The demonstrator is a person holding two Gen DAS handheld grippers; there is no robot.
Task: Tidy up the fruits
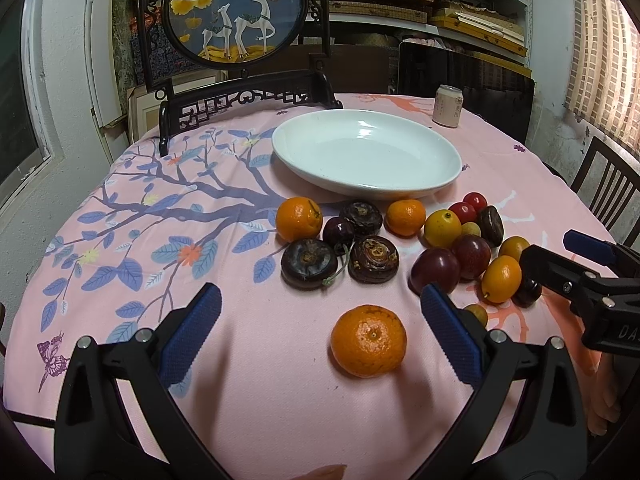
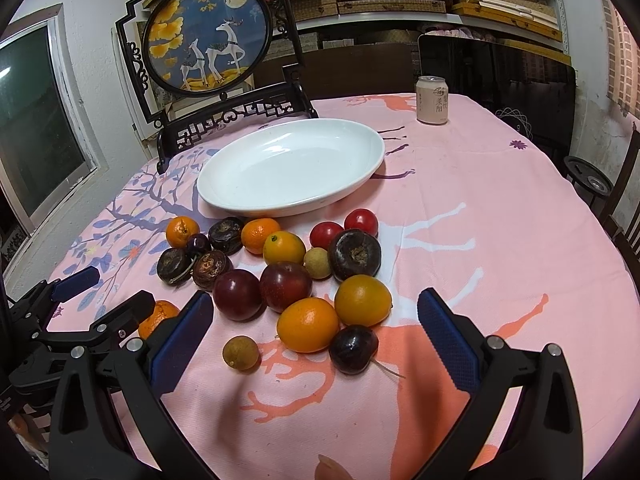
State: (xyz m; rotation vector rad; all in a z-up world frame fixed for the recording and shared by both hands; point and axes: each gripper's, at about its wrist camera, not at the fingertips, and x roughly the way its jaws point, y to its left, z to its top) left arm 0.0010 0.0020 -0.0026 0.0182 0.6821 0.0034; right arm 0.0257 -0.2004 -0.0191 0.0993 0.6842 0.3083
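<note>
Flanking tangerine [image 1: 368, 341], left hand-held gripper [image 1: 320, 336] wide apart.

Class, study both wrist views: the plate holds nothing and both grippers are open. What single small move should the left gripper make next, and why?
Probably ease the left gripper forward and down so its open jaws straddle the lone mandarin, then close. That fruit lies apart from the pile, nearest and between the fingers, while the white plate holds nothing yet.

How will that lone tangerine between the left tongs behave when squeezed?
The tangerine looks round, so it may roll on the tablecloth if nudged. Its peel looks soft and may dent. The ribbed blue pads should grip it.
</note>
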